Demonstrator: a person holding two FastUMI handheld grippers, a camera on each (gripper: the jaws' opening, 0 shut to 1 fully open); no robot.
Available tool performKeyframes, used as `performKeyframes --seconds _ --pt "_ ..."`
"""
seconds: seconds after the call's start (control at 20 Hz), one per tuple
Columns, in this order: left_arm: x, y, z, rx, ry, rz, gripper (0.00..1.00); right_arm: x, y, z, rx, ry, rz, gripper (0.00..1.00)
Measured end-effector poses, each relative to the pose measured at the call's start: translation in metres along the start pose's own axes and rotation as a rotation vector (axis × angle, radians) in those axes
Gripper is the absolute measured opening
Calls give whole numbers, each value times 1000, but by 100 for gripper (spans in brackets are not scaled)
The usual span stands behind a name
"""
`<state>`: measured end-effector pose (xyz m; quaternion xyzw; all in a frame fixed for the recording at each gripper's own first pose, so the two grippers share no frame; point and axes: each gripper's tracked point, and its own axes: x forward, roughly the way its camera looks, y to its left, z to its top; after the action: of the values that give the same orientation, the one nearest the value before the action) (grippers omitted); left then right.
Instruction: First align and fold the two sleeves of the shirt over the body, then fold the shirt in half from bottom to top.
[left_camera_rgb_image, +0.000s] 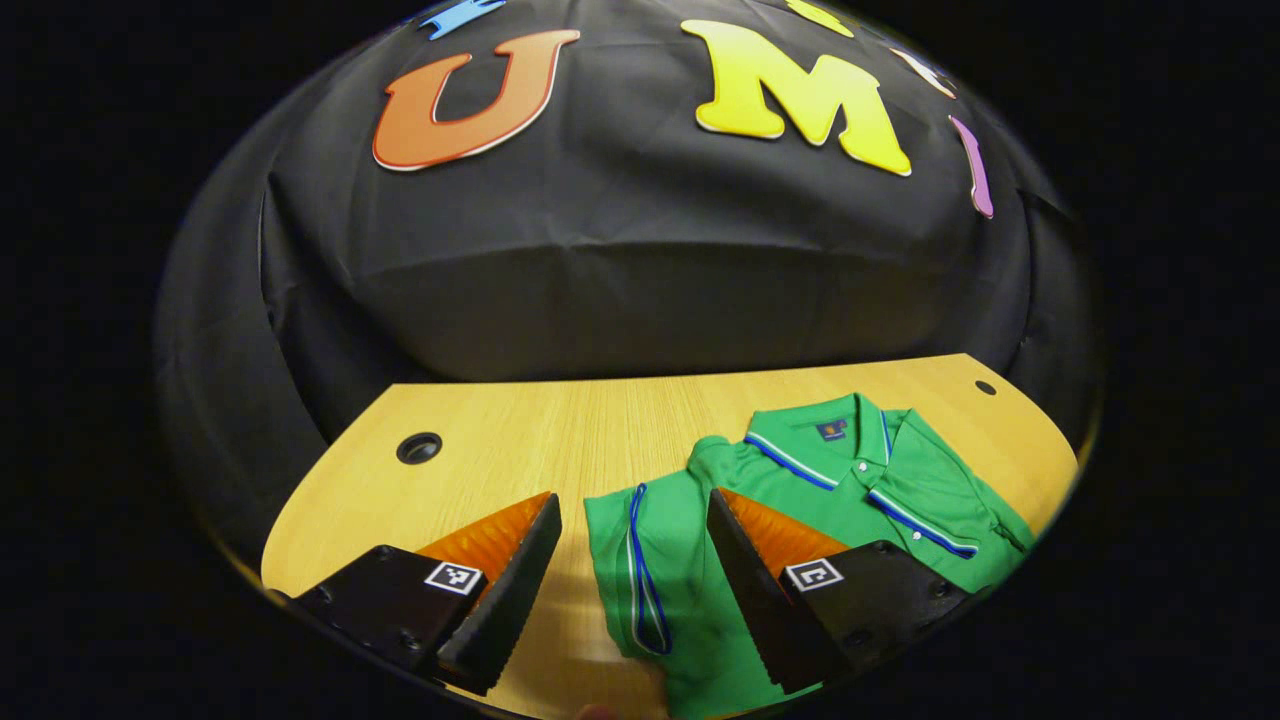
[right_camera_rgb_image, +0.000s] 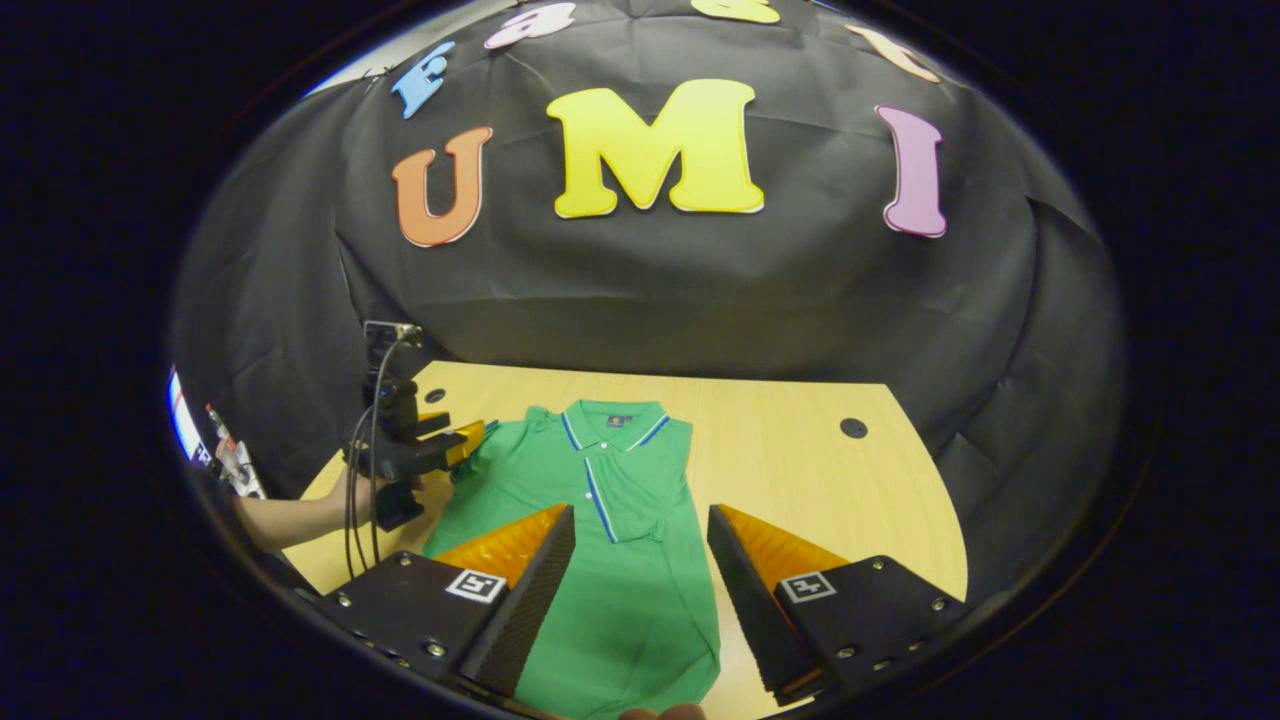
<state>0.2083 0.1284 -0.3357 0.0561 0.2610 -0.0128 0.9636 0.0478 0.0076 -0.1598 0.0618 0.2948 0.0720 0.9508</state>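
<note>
Shirt: a green polo shirt (right_camera_rgb_image: 620, 520) is lying flat on the wooden table (right_camera_rgb_image: 800, 450), front side up
Long axis: in the right gripper view it is running from the collar (right_camera_rgb_image: 610, 420) at the far end, toward the booth wall, down to the hem at the near table edge
Pointing: collar is facing away from the person, hem toward them
Right sleeve: it is lying folded in over the chest, its striped cuff (right_camera_rgb_image: 640, 528) sitting just beside the button placket
Left sleeve: in the left gripper view it is sticking out sideways from the body, its blue and white cuff (left_camera_rgb_image: 645, 580) lying between the fingers
Left gripper (left_camera_rgb_image: 630, 575): its fingers are standing wide apart over the sleeve end, gripping nothing; in the right gripper view it (right_camera_rgb_image: 462, 440) is showing at the shirt's shoulder edge, held by a hand (right_camera_rgb_image: 425, 495)
Right gripper (right_camera_rgb_image: 640, 590): its fingers are spread apart above the lower body of the shirt, pinching nothing
Table: two round cable holes (left_camera_rgb_image: 419, 447) are showing in the far corners
</note>
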Motion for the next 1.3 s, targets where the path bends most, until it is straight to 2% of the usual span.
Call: performKeyframes --seconds 0.25,0.5,0.7,0.75,0.8,0.85,1.05,1.3 --pt "23 6 -25 12 76 -9 83 4 1 -15 61 23 1 84" --pt "31 13 -43 36 140 -16 72 3 -14 -30 114 40 -32 84" --pt "33 10 -40 41 138 -48 63 4 -13 -45 143 69 -34 84" --pt "34 9 -41 44 145 -52 54 4 -12 -46 143 73 -32 84" --pt "35 9 -41 45 145 -56 55 5 -11 -46 141 72 -32 84" --pt "34 12 -40 47 145 -56 44 6 -11 -45 139 69 -31 84" --pt "31 15 -39 31 139 -53 21 7 -10 -47 132 67 -30 84" --pt "30 23 -43 18 155 -34 10 9 -8 -50 142 72 -27 84"
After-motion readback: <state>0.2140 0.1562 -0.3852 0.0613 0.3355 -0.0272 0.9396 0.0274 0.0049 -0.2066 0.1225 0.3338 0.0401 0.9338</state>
